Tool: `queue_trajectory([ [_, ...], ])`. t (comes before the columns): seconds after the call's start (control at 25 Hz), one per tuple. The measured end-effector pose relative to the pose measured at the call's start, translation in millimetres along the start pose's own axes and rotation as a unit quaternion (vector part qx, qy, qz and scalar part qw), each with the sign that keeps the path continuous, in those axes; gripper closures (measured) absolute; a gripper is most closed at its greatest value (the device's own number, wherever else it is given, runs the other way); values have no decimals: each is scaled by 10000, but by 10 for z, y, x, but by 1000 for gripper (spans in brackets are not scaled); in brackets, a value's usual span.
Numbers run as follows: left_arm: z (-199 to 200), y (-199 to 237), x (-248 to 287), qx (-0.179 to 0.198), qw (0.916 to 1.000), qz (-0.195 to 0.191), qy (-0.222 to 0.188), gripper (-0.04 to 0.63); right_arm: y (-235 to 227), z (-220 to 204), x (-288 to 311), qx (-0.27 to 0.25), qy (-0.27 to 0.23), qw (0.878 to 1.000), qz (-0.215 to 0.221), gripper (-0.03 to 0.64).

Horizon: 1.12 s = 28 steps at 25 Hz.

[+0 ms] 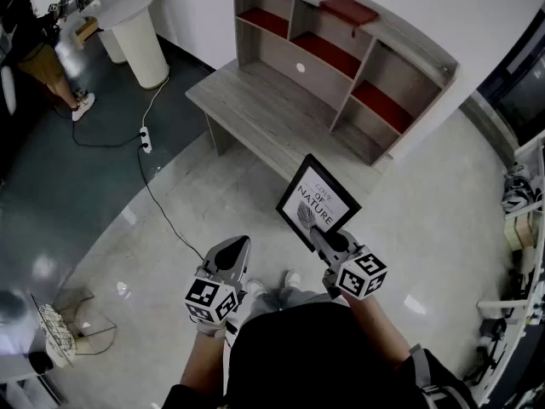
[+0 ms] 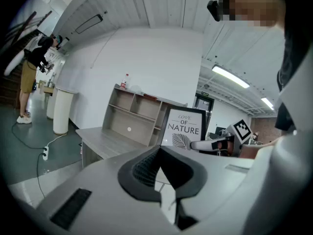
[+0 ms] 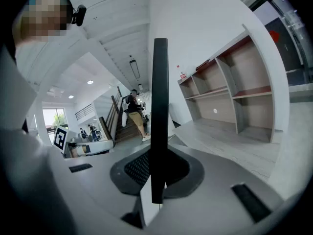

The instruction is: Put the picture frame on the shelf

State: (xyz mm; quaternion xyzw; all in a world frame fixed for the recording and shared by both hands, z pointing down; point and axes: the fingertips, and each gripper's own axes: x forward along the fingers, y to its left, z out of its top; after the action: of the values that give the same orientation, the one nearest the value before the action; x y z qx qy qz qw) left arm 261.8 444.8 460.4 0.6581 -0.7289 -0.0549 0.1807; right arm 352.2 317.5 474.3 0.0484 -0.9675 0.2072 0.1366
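**Frame in right tool, short of the shelf**

The right tool (image 1: pixel 321 230) is clenched on the lower edge of the frame (image 1: pixel 318 201). In the right gripper view the frame stands edge-on between the two jaws, and both pads press on it. The frame is black with a white print reading "LOVE OF NATURE" above a leaf. It is held roughly upright in the air, over the floor (image 1: pixel 213 194) just near of the table (image 1: pixel 255 109), and touches neither the table nor the shelf (image 1: pixel 387 66). The shelf stands at the far side of the table, against the wall. The left tool (image 1: pixel 235 247) is at the left, level with the right one. Its jaws are closed tip to tip with nothing between them. A person (image 1: pixel 38 49) stands far left.
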Motion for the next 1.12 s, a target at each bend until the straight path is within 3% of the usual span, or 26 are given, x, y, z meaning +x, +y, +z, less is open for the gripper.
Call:
queue_trajectory([
  [0.48,-25,-42,255,119,9998,73,170,588,-159,167,4,13,-206,9995,224,592],
  [1.12,82,56,1250,358,9966,575,476,588,-1397,567,253,304,-447,9983,208,592],
])
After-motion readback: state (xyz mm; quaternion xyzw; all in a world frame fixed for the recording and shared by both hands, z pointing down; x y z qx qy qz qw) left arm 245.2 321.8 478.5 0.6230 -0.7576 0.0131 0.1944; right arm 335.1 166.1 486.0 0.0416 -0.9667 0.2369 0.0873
